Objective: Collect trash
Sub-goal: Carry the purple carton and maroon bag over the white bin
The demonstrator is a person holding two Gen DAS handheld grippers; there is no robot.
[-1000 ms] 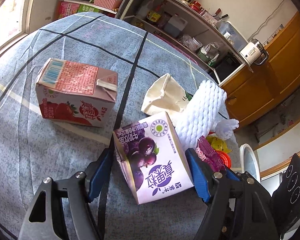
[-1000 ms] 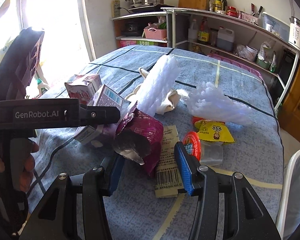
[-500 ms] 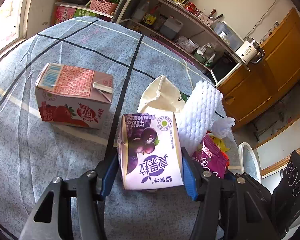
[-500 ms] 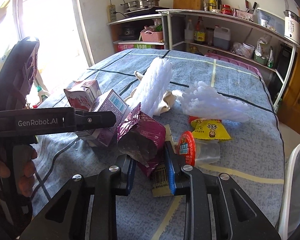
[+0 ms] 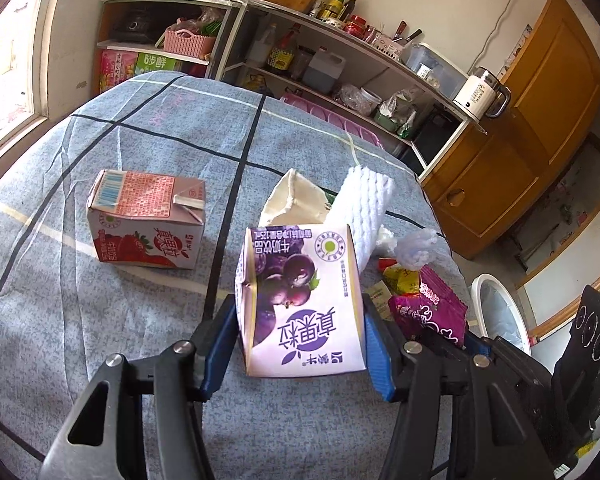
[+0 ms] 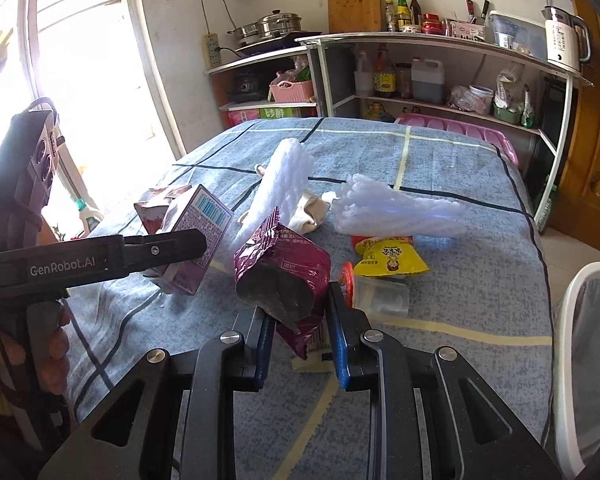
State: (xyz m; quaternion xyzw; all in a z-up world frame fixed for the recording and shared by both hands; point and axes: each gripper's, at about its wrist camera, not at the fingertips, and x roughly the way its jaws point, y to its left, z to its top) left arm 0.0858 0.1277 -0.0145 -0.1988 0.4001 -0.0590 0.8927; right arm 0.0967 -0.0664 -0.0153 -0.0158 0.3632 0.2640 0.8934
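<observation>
Between the blue pads of the left gripper, low at six o'clock in its own view, sits the purple grape milk carton, clamped on both sides and seemingly just off the blue checked tablecloth. The right gripper pinches a crumpled maroon snack bag the same way. Both pickups look made, so the step in hand is carrying. A white bin with a liner stands off the table edge at three o'clock of the right view; the next move calls for swinging both loads over its rim before letting go. At ten o'clock of the left view a strawberry milk carton waits, with foam netting beyond.
</observation>
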